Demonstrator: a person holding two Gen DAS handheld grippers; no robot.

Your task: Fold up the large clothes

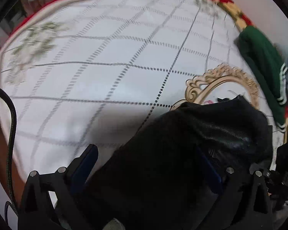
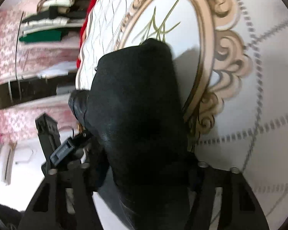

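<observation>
A black, leather-like garment lies bunched on the white quilted bed cover. My left gripper points down over it with its jaws wide apart. The left blue pad shows bare at its tip, and the cloth drapes over the right one. In the right wrist view the same black garment fills the space between the jaws of my right gripper and hides both fingers, so I cannot see whether they press on it.
A gold scrollwork oval is printed on the cover beside the garment. A green garment with white stripes lies at the bed's right edge. A black cable hangs at left. Shelves of folded clothes stand beyond the bed.
</observation>
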